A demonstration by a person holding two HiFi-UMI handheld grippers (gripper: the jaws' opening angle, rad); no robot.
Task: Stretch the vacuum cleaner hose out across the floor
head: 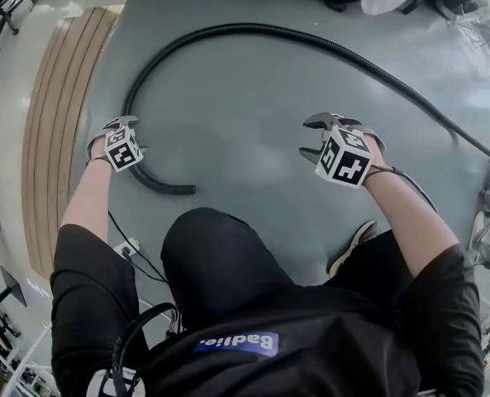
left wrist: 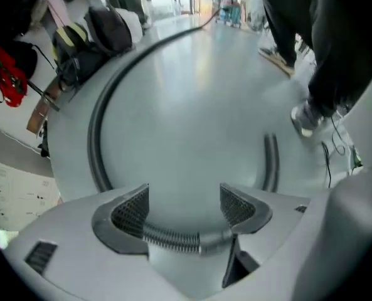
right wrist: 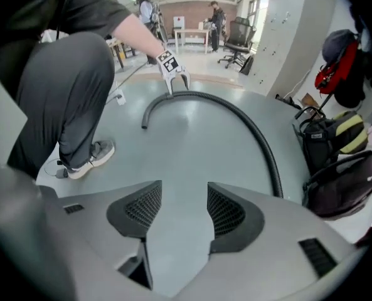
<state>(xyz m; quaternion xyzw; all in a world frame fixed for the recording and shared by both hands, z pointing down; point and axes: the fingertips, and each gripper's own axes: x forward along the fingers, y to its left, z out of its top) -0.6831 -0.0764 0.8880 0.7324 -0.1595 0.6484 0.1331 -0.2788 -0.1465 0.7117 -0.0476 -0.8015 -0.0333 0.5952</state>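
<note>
Hose: the black ribbed vacuum hose (head: 253,29) is lying on the grey floor (head: 253,114) in a wide arc, not in a straight line.
Hose course: it is starting at its open end (head: 183,190) near the person, bending up the left side, sweeping across the far part of the floor and running off toward the right edge.
Left gripper: the left gripper (head: 112,129) is hanging over the left bend of the hose, pointing straight down.
Left fingers: they are standing wide apart and released, pressing on nothing. Its own view (left wrist: 184,196) is showing bare floor between the pads, with the hose (left wrist: 98,137) curving away at the left and the end stretch at the right.
Left contact: from the right gripper view this gripper (right wrist: 176,83) is sitting right at the hose (right wrist: 255,130); I cannot tell whether it is touching it.
Right gripper: the right gripper (head: 315,136) is hovering over bare floor inside the arc, right of the open end and well apart from the hose.
Right fingers: they are parted (right wrist: 184,193), with only floor showing between them.
Person: a bent knee (head: 220,255) is filling the near middle, with a shoe (head: 356,242) to its right.
Left edge: a wooden strip (head: 50,139) is bordering the grey floor.
Far side: bags (right wrist: 336,149) are lying beyond the hose's far stretch.
</note>
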